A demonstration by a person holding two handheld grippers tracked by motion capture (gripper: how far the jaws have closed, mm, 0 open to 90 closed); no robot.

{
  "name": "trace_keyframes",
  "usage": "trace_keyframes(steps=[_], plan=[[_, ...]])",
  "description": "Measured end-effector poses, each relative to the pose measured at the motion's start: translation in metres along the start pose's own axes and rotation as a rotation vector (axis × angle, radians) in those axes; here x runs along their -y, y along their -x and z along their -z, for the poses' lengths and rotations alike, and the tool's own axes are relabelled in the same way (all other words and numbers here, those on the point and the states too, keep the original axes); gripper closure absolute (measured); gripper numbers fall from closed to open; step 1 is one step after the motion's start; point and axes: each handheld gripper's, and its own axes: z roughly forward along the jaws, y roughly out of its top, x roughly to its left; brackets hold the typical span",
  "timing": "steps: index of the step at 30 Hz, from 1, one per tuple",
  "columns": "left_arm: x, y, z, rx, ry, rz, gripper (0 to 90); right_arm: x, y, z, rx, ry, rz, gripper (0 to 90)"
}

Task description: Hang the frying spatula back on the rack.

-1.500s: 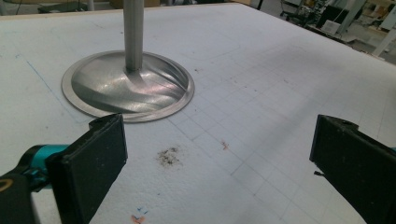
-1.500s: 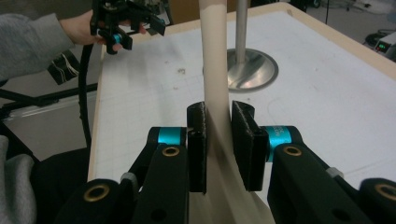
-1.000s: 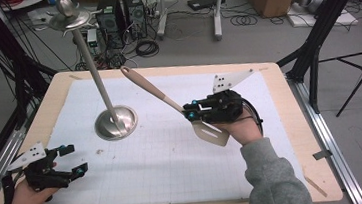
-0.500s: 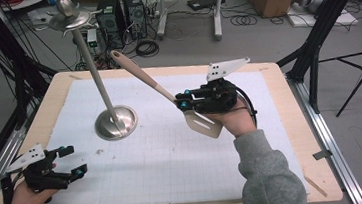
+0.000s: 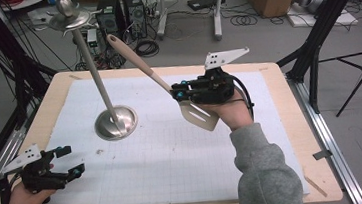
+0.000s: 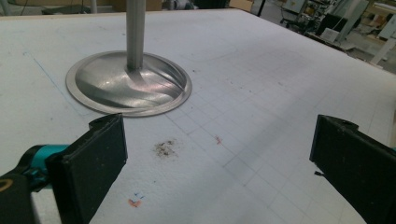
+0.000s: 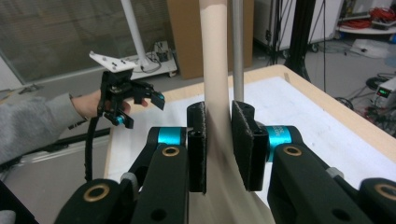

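- Your right claw (image 5: 180, 93) grips the spatula (image 5: 154, 77) mid-air; the left claw (image 5: 69, 163) rests wide.
- Next, I judge: hook its handle onto the stand (image 5: 97, 75).

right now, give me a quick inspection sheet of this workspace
surface: white gridded mat on a wooden table, with small stains near the stand's base
job's things: beige slotted spatula held in the air, handle pointing toward the metal stand, whose tilted pole has hooks at the top
clutter: nothing seen on the mat beyond the stains
grippers: right gripper shut on the spatula's neck; left gripper open, low at the near left corner
cables: black cable trails from the right gripper; loose cables on the floor behind
surroundings: cardboard boxes, computer tower, tripod legs
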Motion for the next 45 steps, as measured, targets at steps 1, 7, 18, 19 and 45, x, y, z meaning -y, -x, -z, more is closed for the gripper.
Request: trace_keyframes(steps=[1,7,18,19,45], plan=[[0.000,0.000,0.000,-0.001,0.001,0.004,4.4,-0.002,0.000,0.000,-0.001,0.006,0.001,76.9],[0.001,0.000,0.001,0.000,0.000,0.006,4.5,-0.011,0.001,-0.005,-0.002,0.011,-0.007,76.9],[0.004,0.000,0.004,-0.004,0.005,0.016,4.4,-0.022,0.009,-0.011,-0.014,0.022,-0.027,76.9],[0.004,0.000,0.004,-0.005,0.006,0.018,4.4,-0.022,0.009,-0.011,-0.014,0.022,-0.027,76.9],[0.008,-0.001,0.014,-0.021,0.004,0.028,4.4,-0.033,0.012,-0.027,0.001,-0.029,-0.018,76.8]])
